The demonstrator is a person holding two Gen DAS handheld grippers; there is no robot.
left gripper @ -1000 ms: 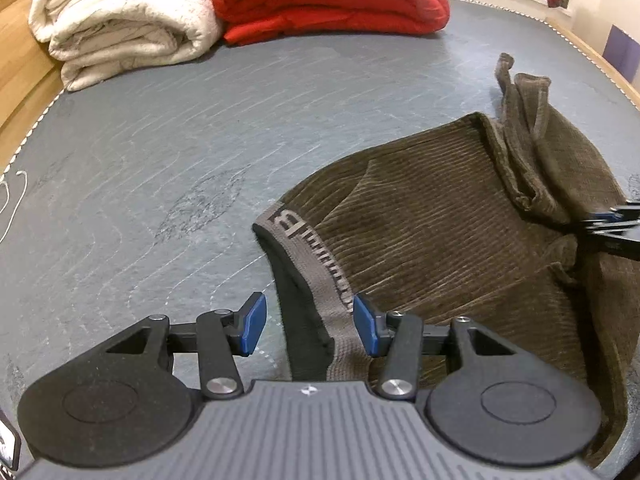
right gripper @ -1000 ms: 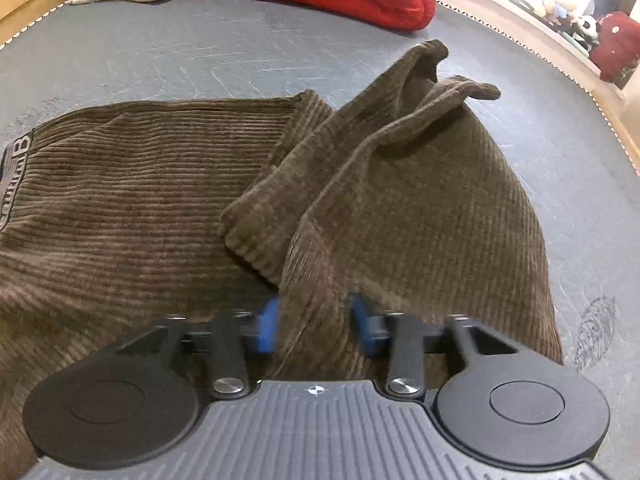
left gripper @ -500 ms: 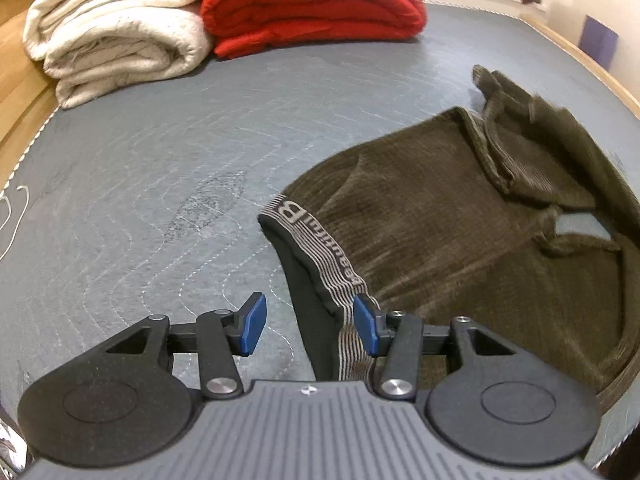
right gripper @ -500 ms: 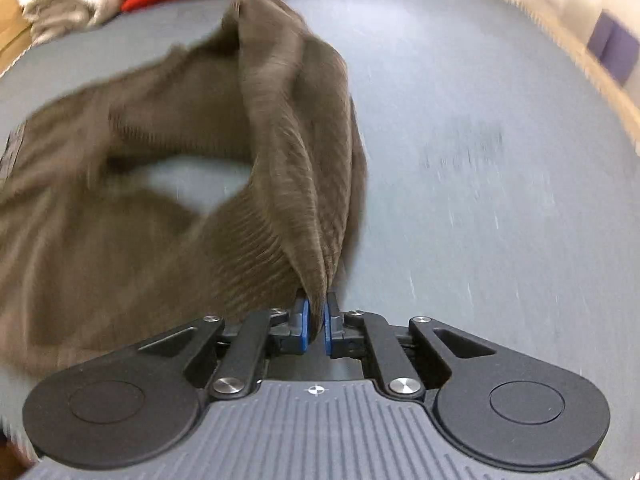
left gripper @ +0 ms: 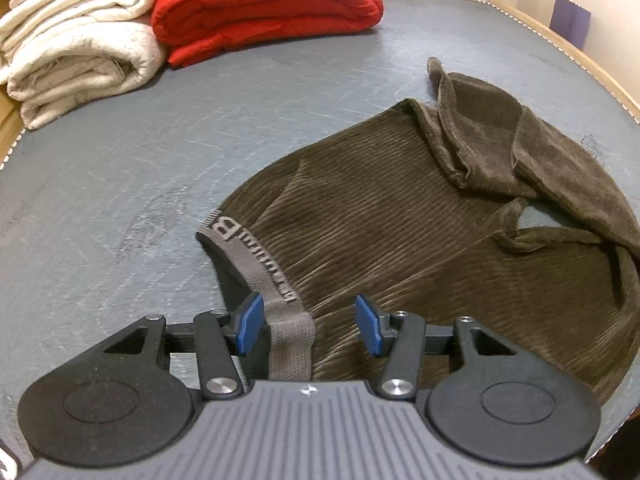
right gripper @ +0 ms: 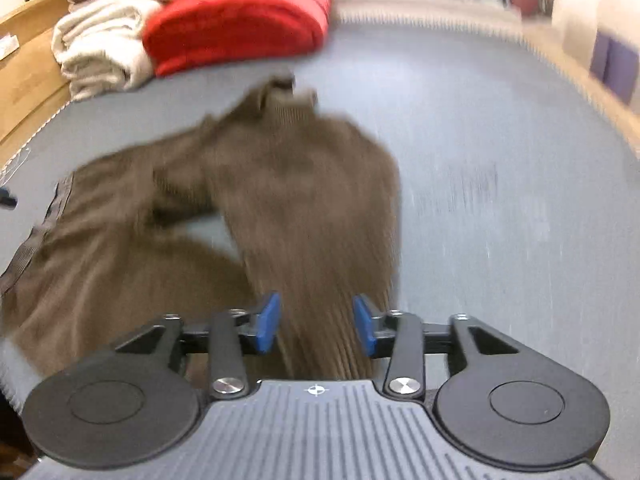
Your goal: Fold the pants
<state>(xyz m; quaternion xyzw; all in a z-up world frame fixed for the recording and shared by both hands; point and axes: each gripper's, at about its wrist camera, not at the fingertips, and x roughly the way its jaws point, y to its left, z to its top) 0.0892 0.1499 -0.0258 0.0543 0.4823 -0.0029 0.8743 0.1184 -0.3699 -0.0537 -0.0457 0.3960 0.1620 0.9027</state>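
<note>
Here, brown pants (left gripper: 400, 240) crumpled, right claw (right gripper: 316, 326) opening — leg between.

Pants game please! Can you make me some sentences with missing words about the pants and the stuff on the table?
1. The pants are the colour ____.
2. Next to the white blanket lies a folded blanket that is ____.
3. The pants' grey waistband runs between the pads of the ____ gripper.
4. The right gripper has its jaws opening, and the cloth between them is a pant ____.

Missing words: brown; red; left; leg
</note>
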